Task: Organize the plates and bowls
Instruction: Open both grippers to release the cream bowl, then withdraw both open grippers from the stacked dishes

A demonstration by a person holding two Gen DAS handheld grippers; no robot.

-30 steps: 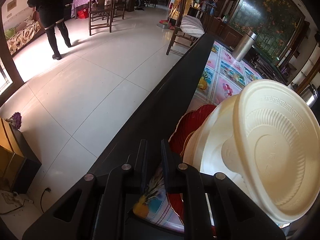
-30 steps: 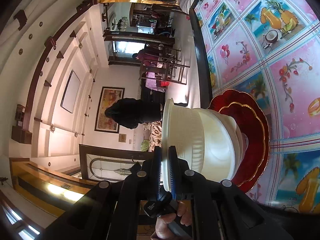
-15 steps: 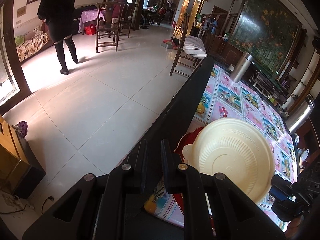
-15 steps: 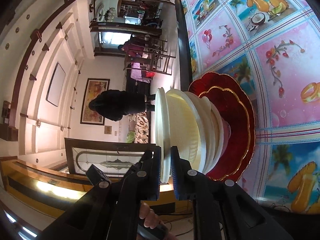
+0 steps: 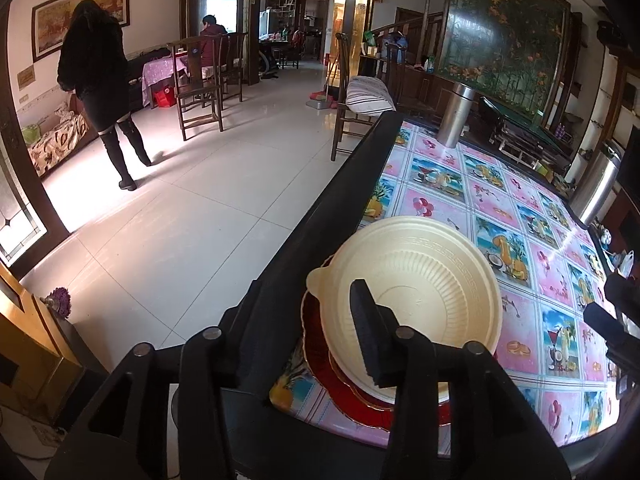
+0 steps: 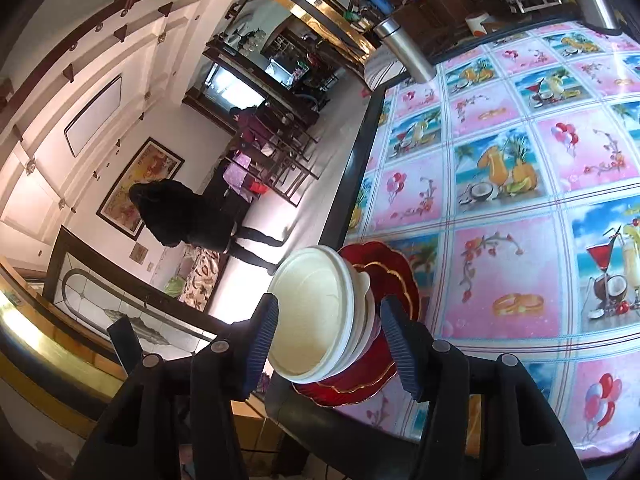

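Ribbed cream bowls (image 5: 416,292) nested on scalloped red plates (image 6: 384,276) (gold-rimmed); both hand-held grippers opening, pads clear

The cream bowl (image 5: 412,296), held tilted above the worktop (image 5: 520,216) a second ago with its rim clamped between the right gripper's (image 6: 328,344) jaws, has been set down. It now sits nested on the other cream bowls, stacked on the red plates (image 5: 344,392) at the near left corner of the worktop. Its rim has been released: the right jaws, shut before, are now opening and stand apart on either side of the stack without pressing it. The left gripper (image 5: 316,328), shut before, is also being opened, with nothing held between its jaws. In the room beyond, the person in black (image 5: 96,80) has walked farther away.
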